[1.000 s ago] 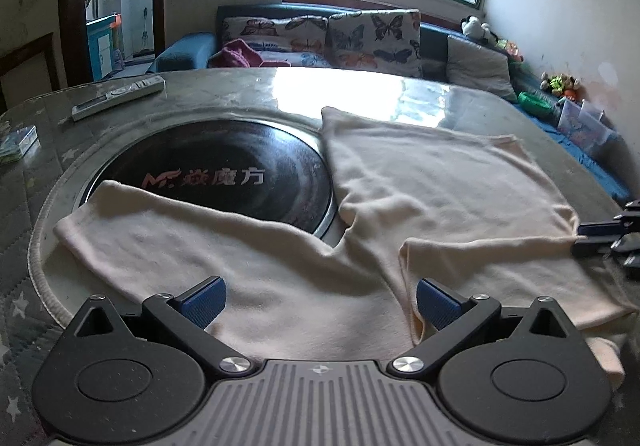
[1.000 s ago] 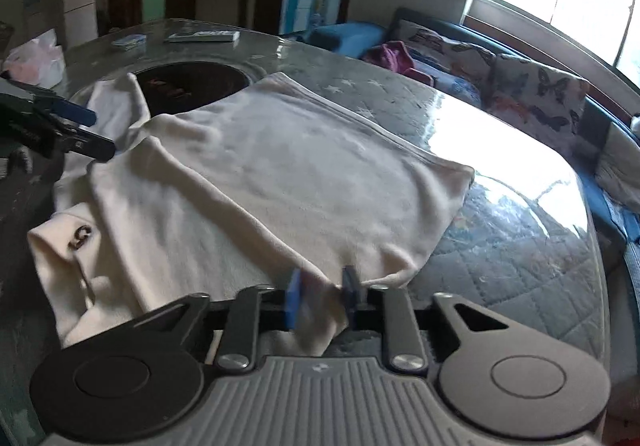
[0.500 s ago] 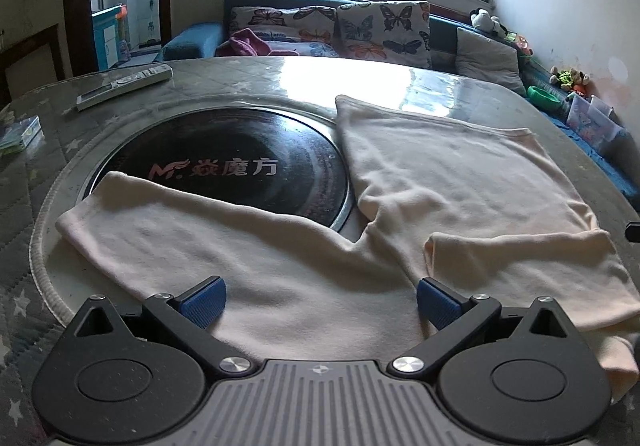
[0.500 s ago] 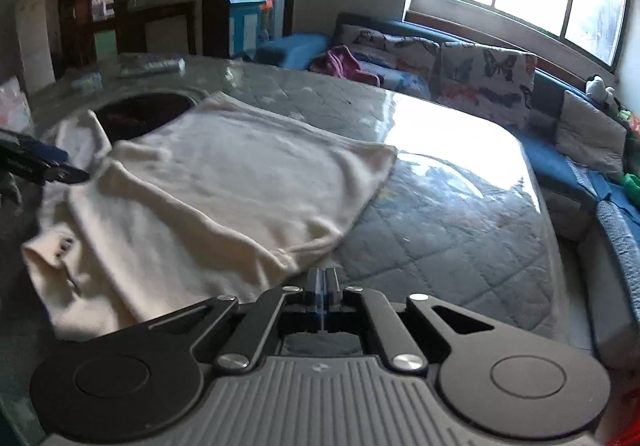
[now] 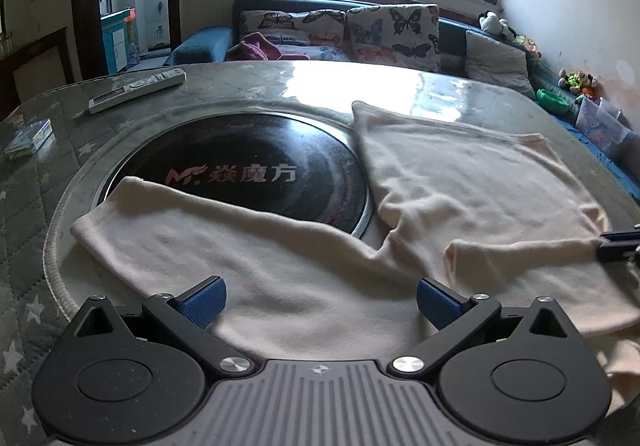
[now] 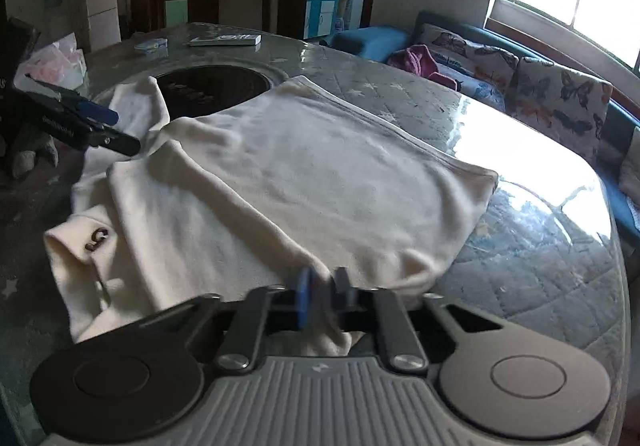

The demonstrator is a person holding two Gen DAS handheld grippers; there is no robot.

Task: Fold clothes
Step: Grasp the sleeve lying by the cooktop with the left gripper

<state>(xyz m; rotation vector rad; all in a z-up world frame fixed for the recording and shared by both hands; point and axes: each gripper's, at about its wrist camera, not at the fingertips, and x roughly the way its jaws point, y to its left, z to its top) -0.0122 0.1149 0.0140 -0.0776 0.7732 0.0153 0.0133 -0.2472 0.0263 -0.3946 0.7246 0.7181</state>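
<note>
**Sleeve fold under way, right claw pinching the cuff**

Cream long-sleeved knit top [image 6: 304, 182] lies spread on my round grey quilted worktop [image 6: 536, 246], its body flat towards the far side and partly over the black glass hotplate disc [image 5: 248, 170] set in the middle. My right claw [image 6: 320, 298] is pressed together on cloth: the blue pads have a bunch of the near sleeve end squeezed between them, with the sleeve laid across the body. My left claw [image 5: 318, 300] hovers spread wide above the shoulder area, nothing between its pads, while the other sleeve runs out to the left across the hotplate rim.

By my reckoning this is the first fold, sleeve over body. Next I need to set this cuff down flat on the chest and let go cleanly, then drop the left claw onto the far sleeve and bring that one across too. Soft knit like this will likely drag and wrinkle, so a low, slow carry suits it.

Counting up: one top, two sleeves, two claws, one hotplate, one white remote control [image 5: 136, 90], one small packet [image 5: 30, 136] near the worktop edge.
</note>
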